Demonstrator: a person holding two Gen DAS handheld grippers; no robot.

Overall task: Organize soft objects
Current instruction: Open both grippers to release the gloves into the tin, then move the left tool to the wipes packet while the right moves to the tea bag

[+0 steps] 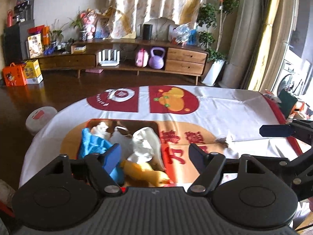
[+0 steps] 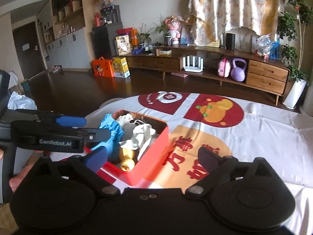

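A red box (image 2: 154,152) stands on the cloth-covered table (image 2: 264,137). It holds a blue cloth (image 2: 112,129), a white cloth (image 2: 142,137), a yellow soft toy (image 2: 127,159) and a small white item (image 2: 125,118). The same box (image 1: 92,121) shows in the left wrist view, with the blue cloth (image 1: 93,143), the white cloth (image 1: 144,143) and the yellow toy (image 1: 144,173). My left gripper (image 1: 154,154) is open and empty over the box's near edge. My right gripper (image 2: 152,157) is open and empty just right of the box. A small crumpled scrap (image 1: 225,140) lies on the table to the right.
The table's far edge meets a dark wooden floor (image 2: 78,90). A white round bin (image 1: 40,118) stands at the table's left. A wooden TV cabinet (image 2: 215,64) with a purple kettlebell (image 2: 238,72) lines the far wall. The right gripper's finger (image 1: 275,130) shows at the right in the left wrist view.
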